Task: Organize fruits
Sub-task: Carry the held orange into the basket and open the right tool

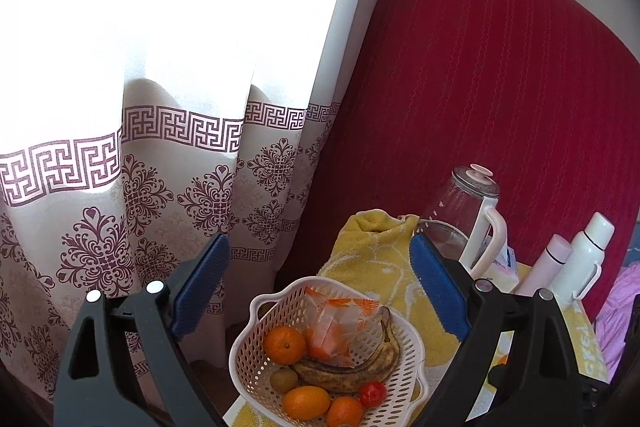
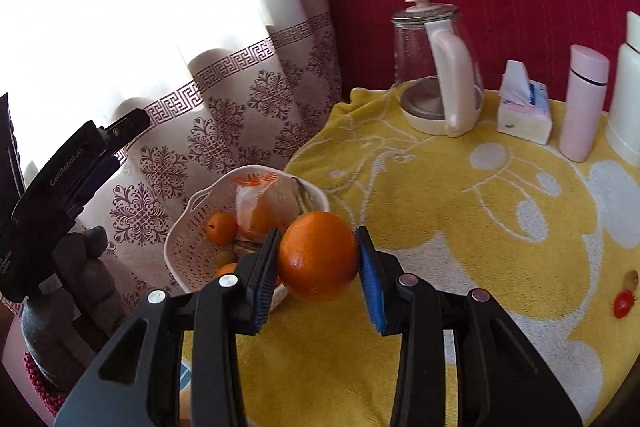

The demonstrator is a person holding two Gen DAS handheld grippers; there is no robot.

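Right gripper (image 2: 318,259) clamps an orange (image 2: 318,255), held above the surface (image 2: 440,227) just right of the basket (image 2: 188,247). Left gripper (image 1: 320,287) spread wide, empty, above the basket. Judgement: carry the orange left over the rim and lower it onto a free spot before letting go. Banana (image 1: 352,371), packet (image 1: 340,323) and small fruits crowd the basket. A tomato (image 2: 624,301) lies well apart; kettle (image 2: 436,67) stands clear.

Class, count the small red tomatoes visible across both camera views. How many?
2. One tomato lies in the basket beside the banana; another tomato sits on the yellow towel. Others may be hidden.
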